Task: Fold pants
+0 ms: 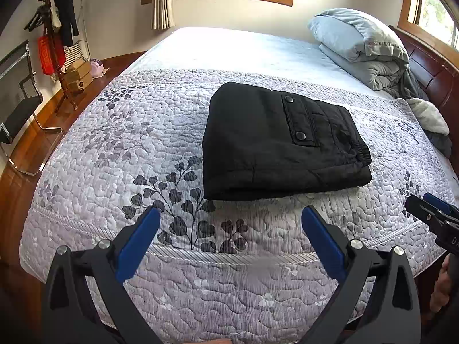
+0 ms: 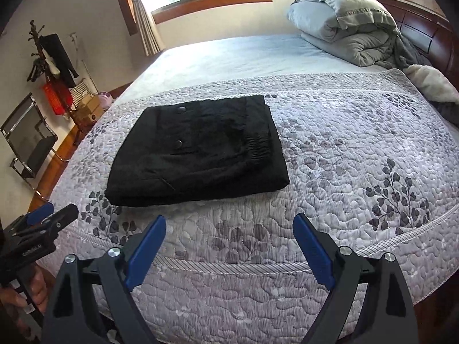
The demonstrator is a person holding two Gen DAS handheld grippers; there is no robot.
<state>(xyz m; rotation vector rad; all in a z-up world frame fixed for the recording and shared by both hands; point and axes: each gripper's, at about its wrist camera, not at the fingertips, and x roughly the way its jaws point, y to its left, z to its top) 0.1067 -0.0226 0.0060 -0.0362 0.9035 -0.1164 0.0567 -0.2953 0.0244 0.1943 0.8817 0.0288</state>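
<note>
Black pants [image 1: 275,143] lie folded into a thick rectangle on the quilted floral bedspread [image 1: 114,149], a buttoned pocket facing up. The same pants [image 2: 198,149] appear left of centre in the right wrist view. My left gripper [image 1: 229,215] hangs open over the bed's near edge, short of the pants, with nothing between its blue pads. My right gripper [image 2: 229,223] is open too, held back over the bedspread [image 2: 344,149] and to the right of the pants. Each gripper shows at the other view's edge: the right gripper [image 1: 430,209] and the left gripper [image 2: 48,215].
A folded grey duvet and pillow [image 1: 361,46] sit at the head of the bed by the wooden headboard [image 1: 430,66]. A pale fleece item [image 1: 427,114] lies at the right edge. A black chair [image 1: 20,103], a coat rack [image 1: 54,34] and boxes stand on the wooden floor to the left.
</note>
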